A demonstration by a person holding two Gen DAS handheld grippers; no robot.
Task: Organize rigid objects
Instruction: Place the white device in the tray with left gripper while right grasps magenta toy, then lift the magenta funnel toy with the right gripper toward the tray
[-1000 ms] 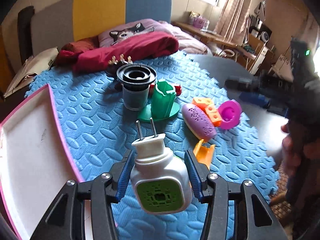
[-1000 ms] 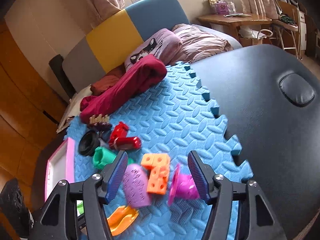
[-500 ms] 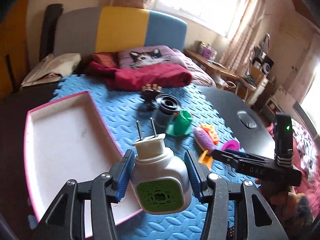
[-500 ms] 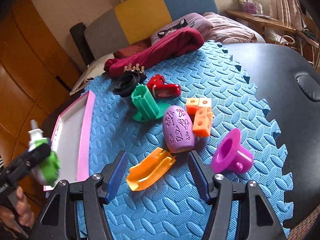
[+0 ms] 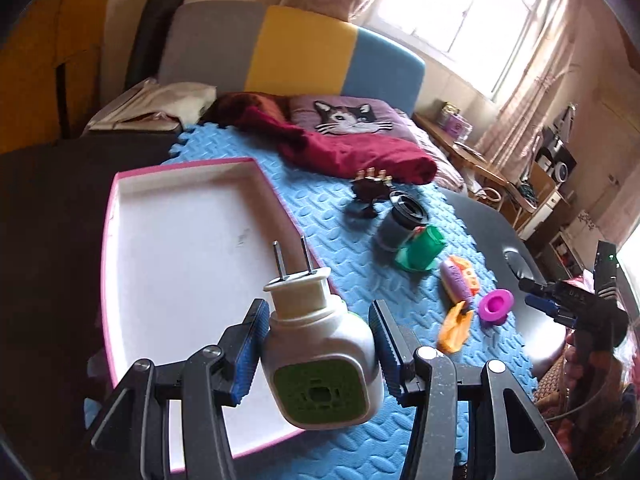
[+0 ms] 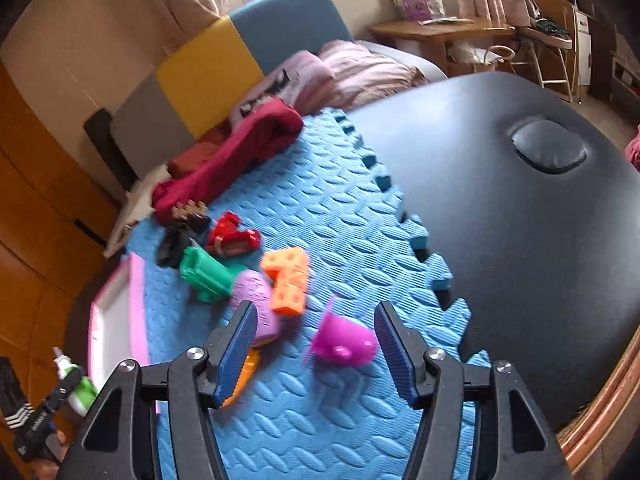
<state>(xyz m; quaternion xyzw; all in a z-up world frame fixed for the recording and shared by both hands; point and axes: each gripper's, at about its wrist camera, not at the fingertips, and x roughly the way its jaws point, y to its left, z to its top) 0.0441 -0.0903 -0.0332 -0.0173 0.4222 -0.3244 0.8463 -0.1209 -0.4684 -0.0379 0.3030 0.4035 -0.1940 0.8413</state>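
My left gripper (image 5: pixel 318 344) is shut on a white and green plug-in device (image 5: pixel 318 360), its two prongs pointing forward, held above the near right edge of the pink-rimmed white tray (image 5: pixel 120 208). My right gripper (image 6: pixel 316 344) is open and empty, just above the magenta cup (image 6: pixel 344 342) lying on the blue foam mat (image 6: pixel 320 208). Also on the mat are a purple oval piece (image 6: pixel 256 300), orange blocks (image 6: pixel 288 276), a green piece (image 6: pixel 204 274), a red toy (image 6: pixel 232 238), a black ring (image 6: pixel 172 244) and an orange scoop (image 6: pixel 240 376), partly hidden by the left finger.
A dark red cloth (image 5: pixel 352 152) and a cat pillow (image 5: pixel 348 116) lie at the mat's far end. A black padded table (image 6: pixel 520 208) extends right of the mat. A brown comb-like toy (image 5: pixel 370 184) and a grey canister (image 5: pixel 400 220) stand near the cloth.
The left gripper has carried the plug-in device leftwards and up, over the tray's edge. The right gripper has moved right and down towards the magenta cup, its view now blurred.
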